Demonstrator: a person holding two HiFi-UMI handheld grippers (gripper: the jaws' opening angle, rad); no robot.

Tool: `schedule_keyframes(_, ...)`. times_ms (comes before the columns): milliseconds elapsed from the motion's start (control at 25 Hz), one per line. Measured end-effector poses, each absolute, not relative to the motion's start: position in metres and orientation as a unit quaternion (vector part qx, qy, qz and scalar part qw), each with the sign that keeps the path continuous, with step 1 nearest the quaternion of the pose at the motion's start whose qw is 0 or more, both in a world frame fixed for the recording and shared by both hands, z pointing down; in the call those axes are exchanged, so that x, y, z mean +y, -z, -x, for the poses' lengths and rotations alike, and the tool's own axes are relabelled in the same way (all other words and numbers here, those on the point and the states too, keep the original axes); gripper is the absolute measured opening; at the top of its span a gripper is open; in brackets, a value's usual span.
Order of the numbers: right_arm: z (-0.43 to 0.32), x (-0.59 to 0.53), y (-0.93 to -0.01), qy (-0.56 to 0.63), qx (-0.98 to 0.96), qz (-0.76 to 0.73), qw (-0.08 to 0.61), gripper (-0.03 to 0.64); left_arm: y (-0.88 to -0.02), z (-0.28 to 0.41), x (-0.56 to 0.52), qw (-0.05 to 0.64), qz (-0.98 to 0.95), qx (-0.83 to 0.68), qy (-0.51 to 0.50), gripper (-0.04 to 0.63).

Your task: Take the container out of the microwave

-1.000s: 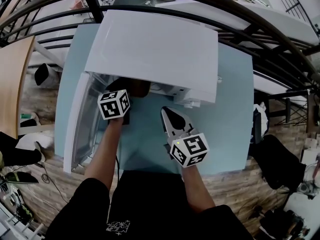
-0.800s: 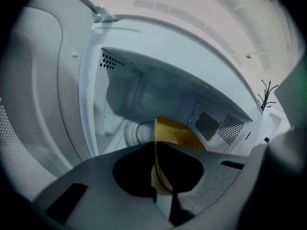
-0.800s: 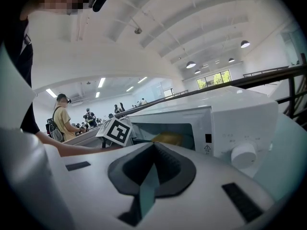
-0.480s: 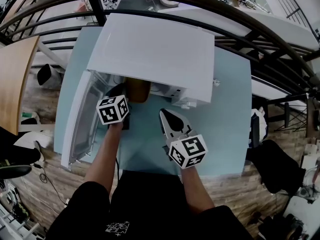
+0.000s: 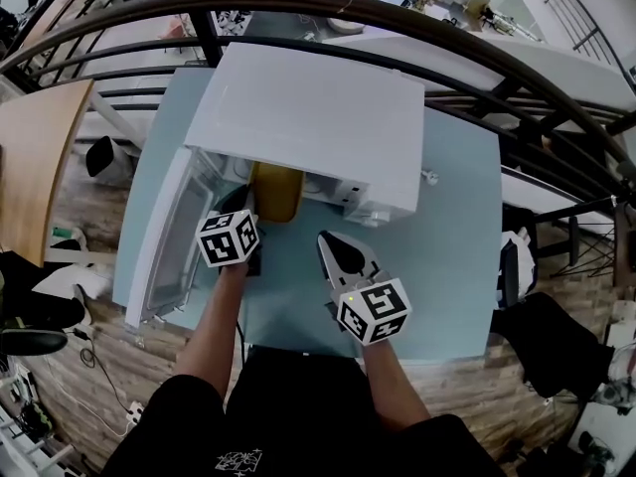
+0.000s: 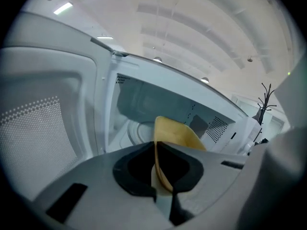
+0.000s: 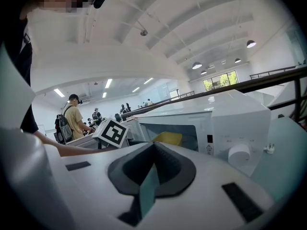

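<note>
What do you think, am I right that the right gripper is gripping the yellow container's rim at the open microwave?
Not quite: the left gripper grips the rim of the yellow container at the open microwave, as the left gripper view shows. The right gripper holds nothing.

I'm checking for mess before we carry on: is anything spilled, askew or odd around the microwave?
Nothing spilled or damaged shows. The one unusual thing is the yellow container, which sticks out of the open microwave with its wall pinched in the left gripper. That fits the task. Whether it holds anything cannot be seen.
</note>
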State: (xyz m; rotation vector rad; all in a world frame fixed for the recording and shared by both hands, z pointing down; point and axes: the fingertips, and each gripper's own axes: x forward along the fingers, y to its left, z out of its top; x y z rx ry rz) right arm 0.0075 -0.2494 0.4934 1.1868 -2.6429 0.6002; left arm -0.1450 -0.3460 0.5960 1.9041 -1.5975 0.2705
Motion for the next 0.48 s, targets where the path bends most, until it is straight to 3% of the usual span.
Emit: schedule_keyframes(480,-0.013,-0.226,-0.486,-0.197,-0.899,-0.38,0.089,0.006,-0.581,0.144,-0.313,0.307,-0.715,-0.621,-0.095,0.024)
